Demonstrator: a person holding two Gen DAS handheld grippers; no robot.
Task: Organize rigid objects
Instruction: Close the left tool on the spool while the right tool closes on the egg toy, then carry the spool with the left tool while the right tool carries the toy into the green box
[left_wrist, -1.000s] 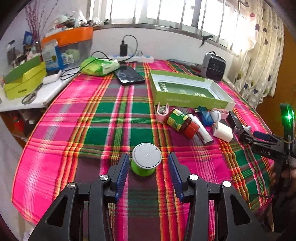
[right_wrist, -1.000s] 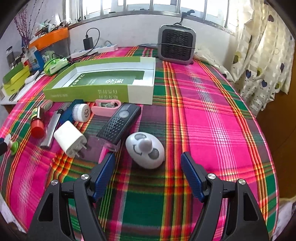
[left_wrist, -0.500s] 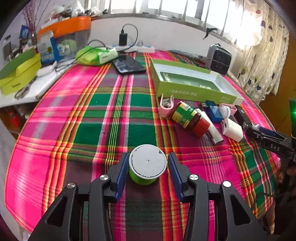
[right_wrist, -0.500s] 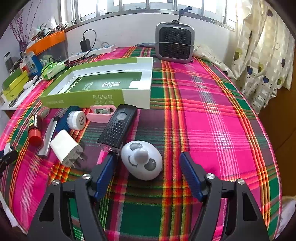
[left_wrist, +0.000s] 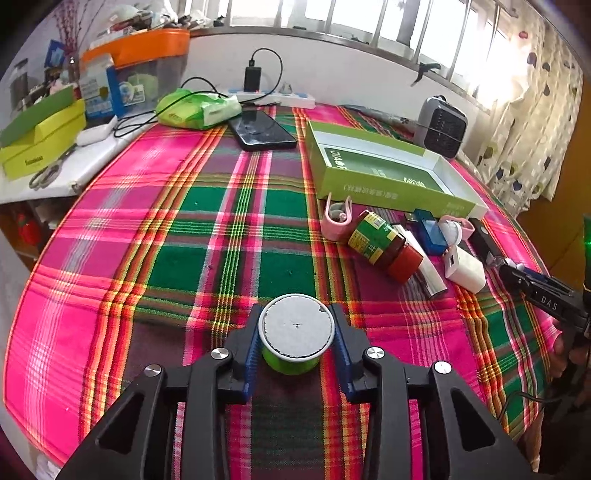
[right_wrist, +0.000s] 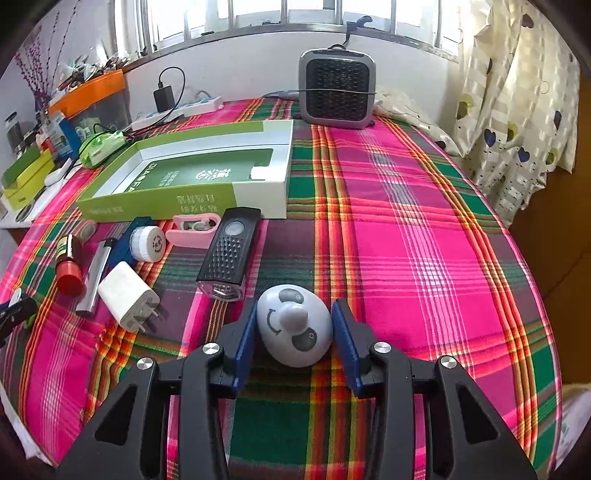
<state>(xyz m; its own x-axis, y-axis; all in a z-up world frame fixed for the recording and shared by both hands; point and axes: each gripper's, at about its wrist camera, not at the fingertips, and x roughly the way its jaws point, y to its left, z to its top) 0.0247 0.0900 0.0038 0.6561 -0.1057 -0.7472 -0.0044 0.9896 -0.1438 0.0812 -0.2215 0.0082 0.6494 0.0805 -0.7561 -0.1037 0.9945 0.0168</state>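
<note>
Left wrist view: my left gripper (left_wrist: 296, 341) is clamped on the green spool (left_wrist: 293, 334), low over the plaid tablecloth (left_wrist: 155, 240) near its front edge. My right gripper (right_wrist: 293, 338) pinches the white egg toy (right_wrist: 293, 330), w/ the black torch (right_wrist: 229, 253) just beyond. Green box (right_wrist: 184, 177) sits mid-table, heater (right_wrist: 338, 92) & barred window (right_wrist: 314, 14) behind, curtains (right_wrist: 517, 110) at right.

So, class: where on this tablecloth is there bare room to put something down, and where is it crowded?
Free: the cloth left of the jar, between phone and spool; also the cloth right of the box, below the heater. Crowded: the cluster along the box's near side.
</note>
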